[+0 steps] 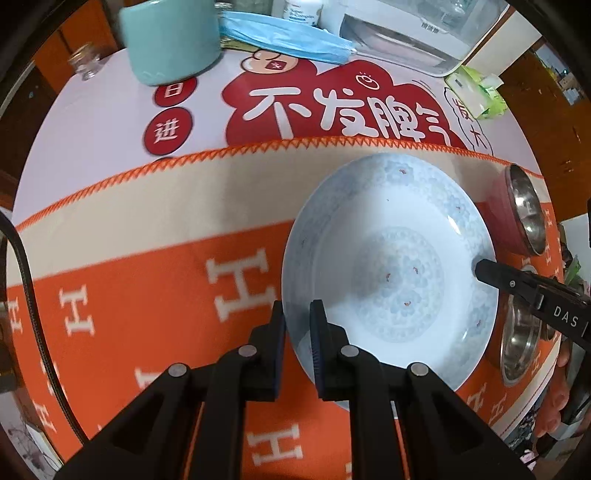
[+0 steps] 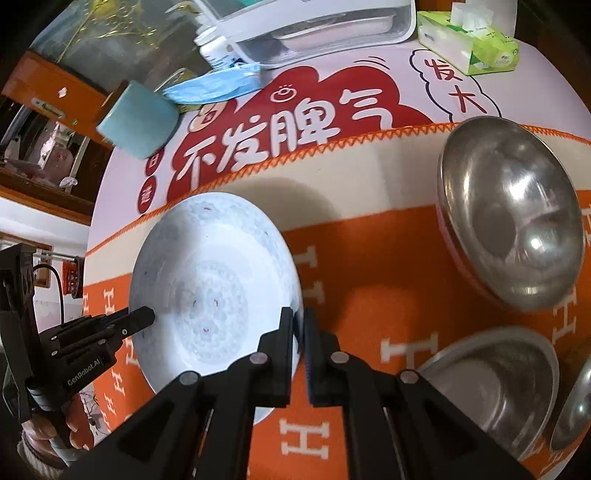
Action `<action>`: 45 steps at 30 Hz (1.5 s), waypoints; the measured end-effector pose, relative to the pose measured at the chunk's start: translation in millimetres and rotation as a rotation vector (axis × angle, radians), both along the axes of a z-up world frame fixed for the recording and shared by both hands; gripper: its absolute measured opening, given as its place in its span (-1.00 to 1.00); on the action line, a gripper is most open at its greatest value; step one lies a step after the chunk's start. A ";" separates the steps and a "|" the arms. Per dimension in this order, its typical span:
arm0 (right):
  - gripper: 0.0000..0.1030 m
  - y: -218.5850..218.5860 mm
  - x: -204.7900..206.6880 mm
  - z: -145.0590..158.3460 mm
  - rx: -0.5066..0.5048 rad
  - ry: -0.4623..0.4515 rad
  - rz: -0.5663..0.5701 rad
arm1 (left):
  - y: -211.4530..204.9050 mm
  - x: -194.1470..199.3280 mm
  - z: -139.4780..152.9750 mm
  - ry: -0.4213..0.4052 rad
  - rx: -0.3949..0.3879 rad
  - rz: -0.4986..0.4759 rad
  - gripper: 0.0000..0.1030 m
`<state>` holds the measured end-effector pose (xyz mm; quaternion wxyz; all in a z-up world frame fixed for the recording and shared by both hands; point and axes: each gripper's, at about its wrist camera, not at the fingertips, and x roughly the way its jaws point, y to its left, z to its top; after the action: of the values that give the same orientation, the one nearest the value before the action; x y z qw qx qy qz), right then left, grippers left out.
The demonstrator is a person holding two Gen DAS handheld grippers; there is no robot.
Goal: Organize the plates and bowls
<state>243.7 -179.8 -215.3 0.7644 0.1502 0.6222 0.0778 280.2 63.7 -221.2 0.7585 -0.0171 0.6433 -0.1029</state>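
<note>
A white plate with a pale blue pattern [image 1: 391,266] lies on the orange cloth; it also shows in the right wrist view [image 2: 214,288]. My left gripper [image 1: 297,325] is shut on the plate's near left rim, one finger under and one over. My right gripper [image 2: 299,328] is shut on the opposite rim; its fingertip [image 1: 484,267] shows in the left wrist view. A steel bowl with a pink outside [image 2: 513,218] stands to the right. A second steel bowl [image 2: 495,391] sits nearer, and a third [image 2: 576,410] at the right edge.
The orange-and-cream cloth [image 1: 147,280] covers the near table; a printed mat [image 1: 332,107] lies behind it. At the back stand a teal cup [image 1: 170,40], a blue face mask [image 1: 288,33], a white appliance [image 1: 413,29] and a green tissue pack [image 2: 476,40].
</note>
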 end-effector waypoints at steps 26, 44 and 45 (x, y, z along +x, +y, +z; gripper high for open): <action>-0.88 65.0 -125.1 -3.6 0.033 0.009 0.108 | 64.6 -161.4 43.4 -0.123 -0.017 0.139 -0.93; -0.89 59.3 -124.3 -3.0 0.038 0.001 0.095 | 113.9 -116.8 -39.8 0.084 -0.158 0.148 -0.53; -0.89 58.7 -123.9 -3.2 0.040 0.001 0.094 | 111.7 -115.7 -40.6 0.089 -0.169 0.135 -0.59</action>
<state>119.8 -121.1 -218.5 0.7565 0.1361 0.6272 0.1259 164.5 175.4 -261.8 0.7302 -0.1290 0.6627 -0.1045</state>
